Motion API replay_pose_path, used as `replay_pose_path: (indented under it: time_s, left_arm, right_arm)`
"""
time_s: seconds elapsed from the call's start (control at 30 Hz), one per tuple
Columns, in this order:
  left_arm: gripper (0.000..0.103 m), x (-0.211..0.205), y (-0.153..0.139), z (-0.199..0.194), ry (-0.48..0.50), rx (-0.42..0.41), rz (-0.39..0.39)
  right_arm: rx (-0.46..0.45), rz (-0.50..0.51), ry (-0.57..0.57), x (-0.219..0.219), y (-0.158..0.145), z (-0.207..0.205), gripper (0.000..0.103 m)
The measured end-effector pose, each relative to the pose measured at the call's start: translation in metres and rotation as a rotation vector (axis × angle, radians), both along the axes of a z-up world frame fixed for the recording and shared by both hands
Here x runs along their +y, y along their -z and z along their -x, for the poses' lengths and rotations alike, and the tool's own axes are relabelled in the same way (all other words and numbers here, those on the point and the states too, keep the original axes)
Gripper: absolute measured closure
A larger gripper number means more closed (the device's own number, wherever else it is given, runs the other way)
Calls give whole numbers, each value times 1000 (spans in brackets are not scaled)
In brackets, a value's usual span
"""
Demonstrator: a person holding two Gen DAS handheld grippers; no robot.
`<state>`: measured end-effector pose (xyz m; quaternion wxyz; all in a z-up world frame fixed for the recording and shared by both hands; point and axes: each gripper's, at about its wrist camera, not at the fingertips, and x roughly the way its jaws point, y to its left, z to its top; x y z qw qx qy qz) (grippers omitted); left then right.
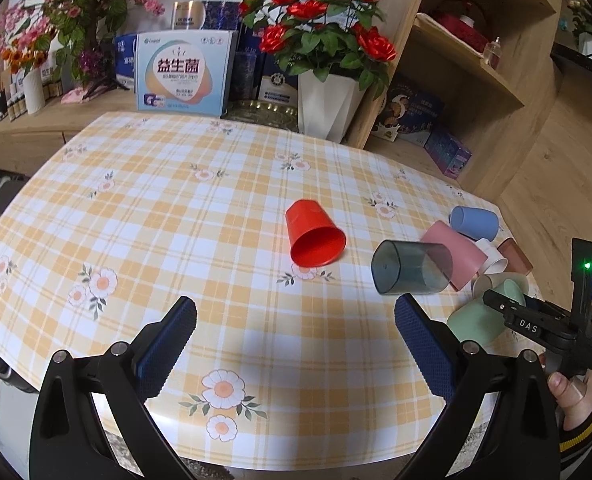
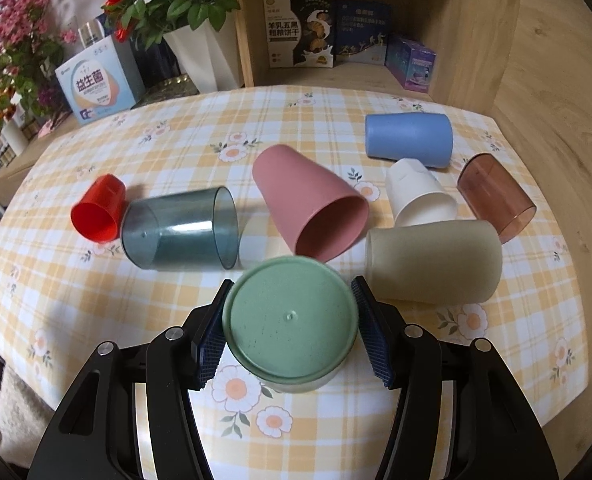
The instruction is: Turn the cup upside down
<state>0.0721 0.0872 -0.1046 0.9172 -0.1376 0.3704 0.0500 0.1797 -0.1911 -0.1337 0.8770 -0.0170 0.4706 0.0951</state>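
Observation:
My right gripper [image 2: 292, 322] is shut on a green cup [image 2: 290, 326], its flat base facing the camera, just above the checked tablecloth [image 2: 96, 292]. The green cup also shows in the left wrist view [image 1: 479, 316], held by the right gripper [image 1: 495, 304]. My left gripper [image 1: 296, 320] is open and empty above the near table edge. A red cup [image 1: 315, 234] lies on its side ahead of it, mouth toward me. A dark transparent cup [image 1: 411, 267] lies on its side to the right.
Several more cups lie on their sides: pink [image 2: 311, 208], blue [image 2: 409, 139], white [image 2: 421, 194], beige [image 2: 435, 266], brown transparent [image 2: 493, 196]. A white flower pot [image 1: 327, 100], boxes [image 1: 182, 74] and a wooden shelf [image 1: 475, 72] stand behind the table.

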Motion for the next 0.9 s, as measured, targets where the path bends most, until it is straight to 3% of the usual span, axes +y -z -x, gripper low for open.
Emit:
replay_pose_path:
  time_s: [0.23, 0.37, 0.9]
  left_arm:
    - [6, -3, -33, 5, 21, -69, -54]
    - [6, -6, -56, 11, 45, -107, -78]
    - [6, -27, -142, 53, 89, -242, -139]
  right_arm:
    - [-69, -58, 18, -8, -37, 13, 35]
    - [-134, -89, 29, -12, -67, 27, 15]
    - [-363, -134, 37, -21, -181, 100, 15]
